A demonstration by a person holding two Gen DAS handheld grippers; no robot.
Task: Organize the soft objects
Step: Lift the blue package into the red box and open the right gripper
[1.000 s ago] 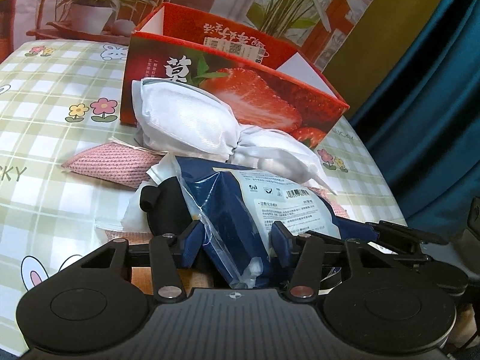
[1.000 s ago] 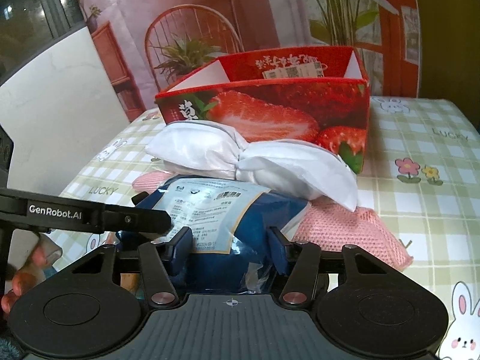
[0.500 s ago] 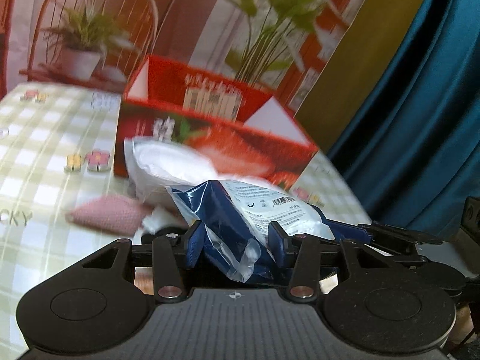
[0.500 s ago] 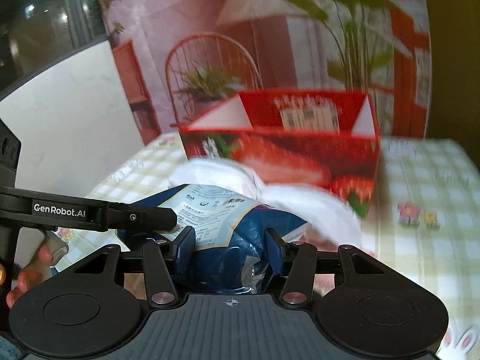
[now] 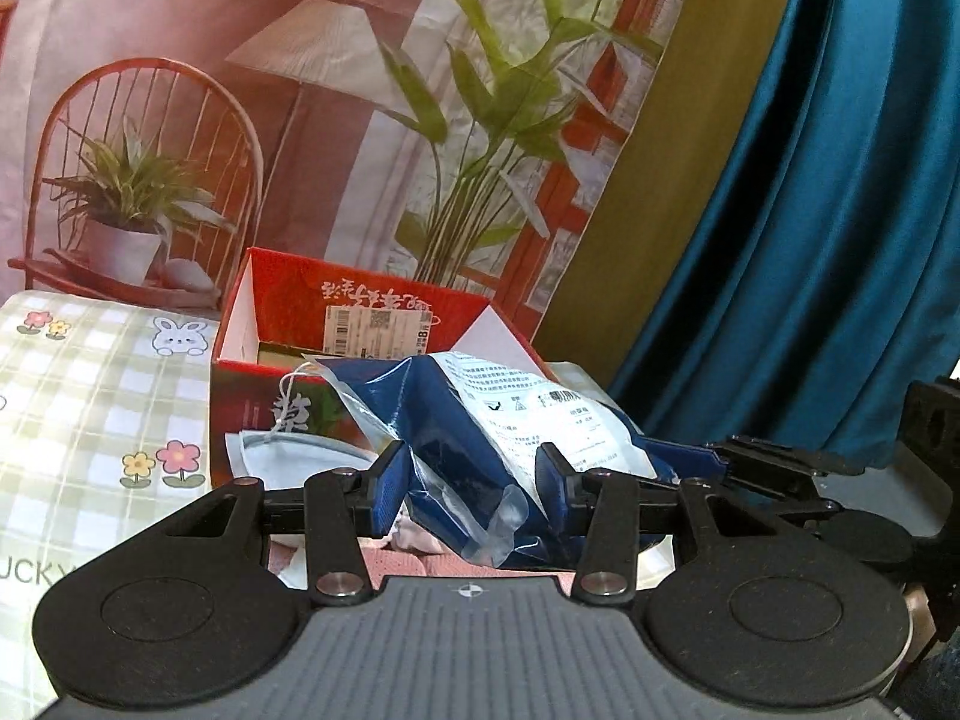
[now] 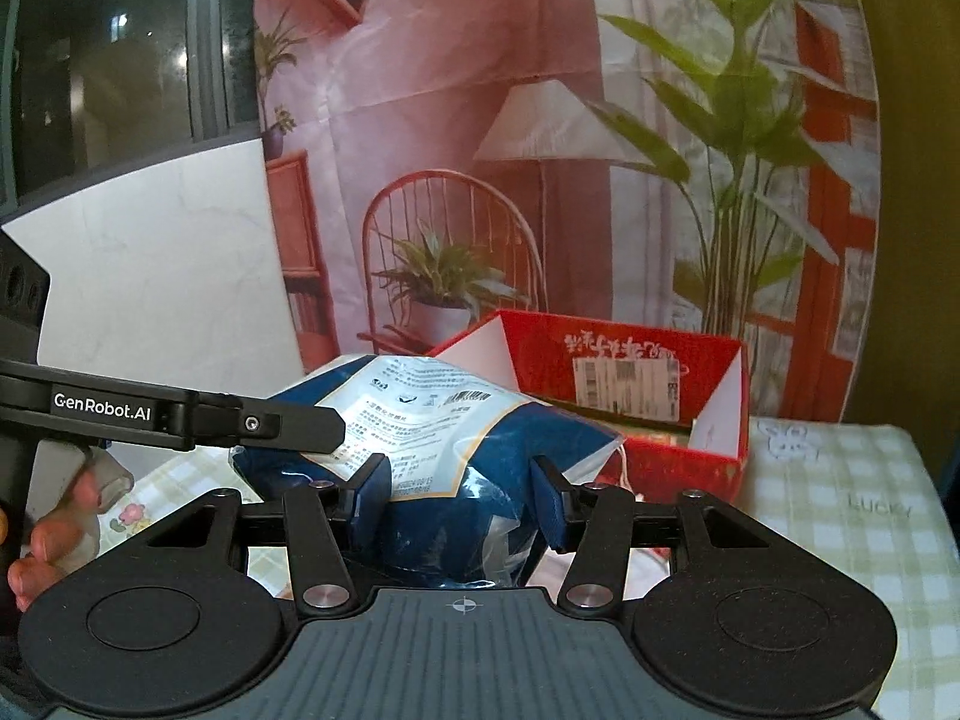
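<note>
A blue plastic-wrapped package with a white label (image 5: 480, 414) hangs in the air between my two grippers. My left gripper (image 5: 471, 468) is shut on one end of it. My right gripper (image 6: 459, 480) is shut on the other end of the package (image 6: 432, 414). Behind it stands an open red strawberry box (image 5: 372, 306), also seen in the right wrist view as the box (image 6: 624, 354). Below the package lie a white pouch (image 5: 288, 456) and a pink knitted piece (image 5: 408, 564), both largely hidden by the gripper.
The table carries a green checked cloth (image 5: 90, 408) with flowers and rabbits. A blue curtain (image 5: 810, 240) hangs to the right and a printed backdrop stands behind the box. A person's hand (image 6: 54, 534) holds the left gripper's handle.
Both grippers have risen with the package, lifting it off the white pouch and pink piece. The box's open top has come into view and the pile has dropped low in both views.
</note>
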